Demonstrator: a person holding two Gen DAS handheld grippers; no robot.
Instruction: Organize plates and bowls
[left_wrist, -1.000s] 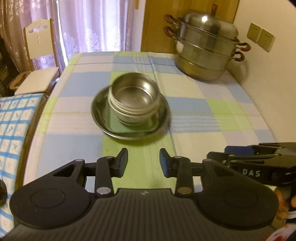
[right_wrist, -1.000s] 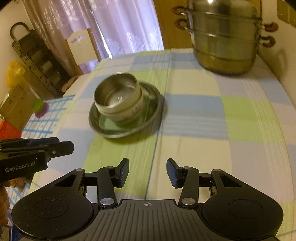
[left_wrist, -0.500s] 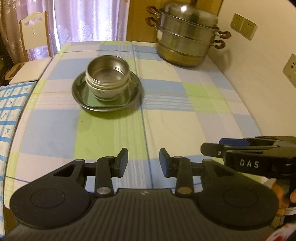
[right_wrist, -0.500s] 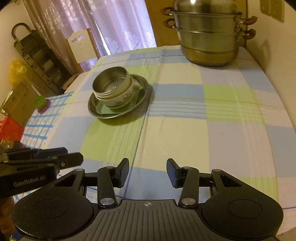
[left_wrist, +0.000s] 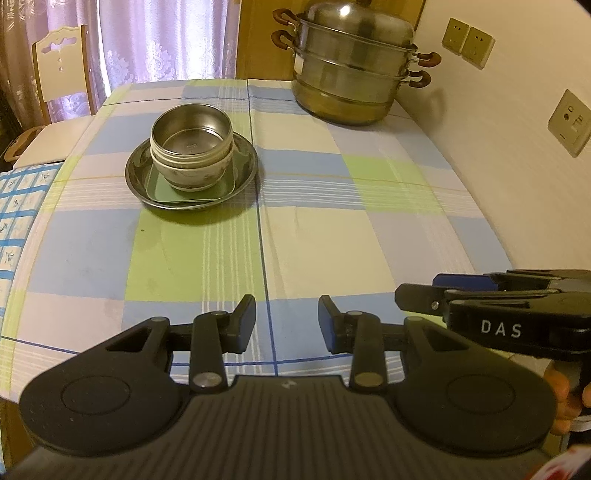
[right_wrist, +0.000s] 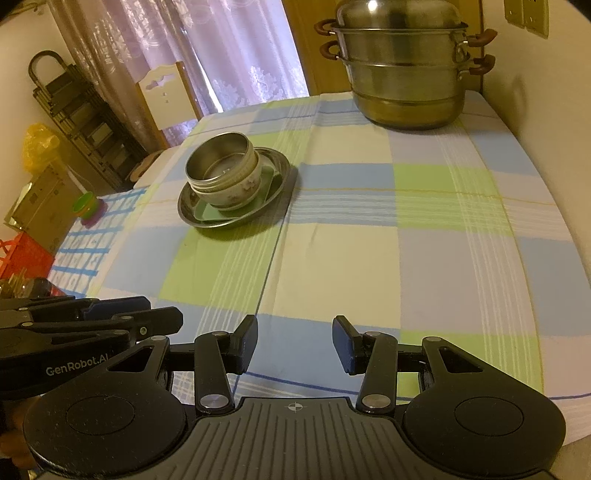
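Note:
A steel bowl (left_wrist: 192, 134) sits nested in a white flowered bowl (left_wrist: 192, 175), on a green square plate (left_wrist: 159, 186), on a round steel plate (left_wrist: 136, 173), all stacked on the checked tablecloth. The same stack shows in the right wrist view: steel bowl (right_wrist: 218, 162), flowered bowl (right_wrist: 236, 194), round plate (right_wrist: 280, 168). My left gripper (left_wrist: 286, 319) is open and empty over the table's near edge, far back from the stack. My right gripper (right_wrist: 293, 341) is open and empty, also at the near edge. Each gripper shows in the other's view: the right one (left_wrist: 417, 295), the left one (right_wrist: 173, 317).
A large steel steamer pot (left_wrist: 354, 81) with brown handles stands at the far right corner by the wall. A white chair (left_wrist: 62, 74) stands at the far left. A lower surface with a blue-patterned cloth (left_wrist: 18, 206) lies left of the table. Wall sockets (left_wrist: 569, 123) are on the right.
Both grippers have drawn back from the stack towards the table's near edge; the stack now looks smaller and farther away. Both stay open and empty.

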